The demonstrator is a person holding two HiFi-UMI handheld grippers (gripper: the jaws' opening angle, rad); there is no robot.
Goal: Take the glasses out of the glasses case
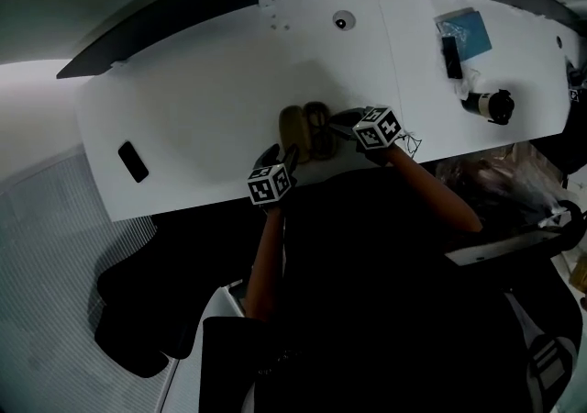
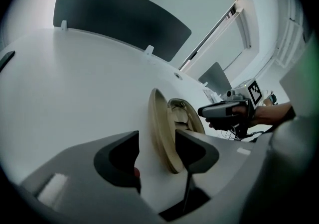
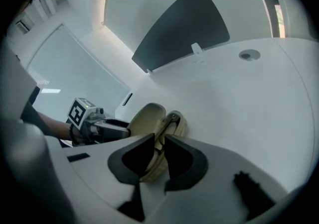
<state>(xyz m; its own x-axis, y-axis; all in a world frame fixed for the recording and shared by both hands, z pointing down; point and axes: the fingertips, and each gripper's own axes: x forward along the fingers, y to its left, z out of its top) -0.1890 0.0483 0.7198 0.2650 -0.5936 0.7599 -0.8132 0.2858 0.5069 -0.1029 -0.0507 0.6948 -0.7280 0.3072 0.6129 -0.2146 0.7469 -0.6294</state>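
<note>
Glasses case lies open on the white counter, its lid raised. The left hand-held gripper reaches in from the case's left with its jaws apart, and the upright lid stands between them. The right hand-held gripper sits at the case's right, jaws only slightly parted at the lower shell's rim. Dark glasses partly show inside.

Glasses case is showing plain tan. Table is reading white, unpatterned. Left gripper and right gripper are both showing grey bodies, black jaws, and black-and-white square markers.
</note>
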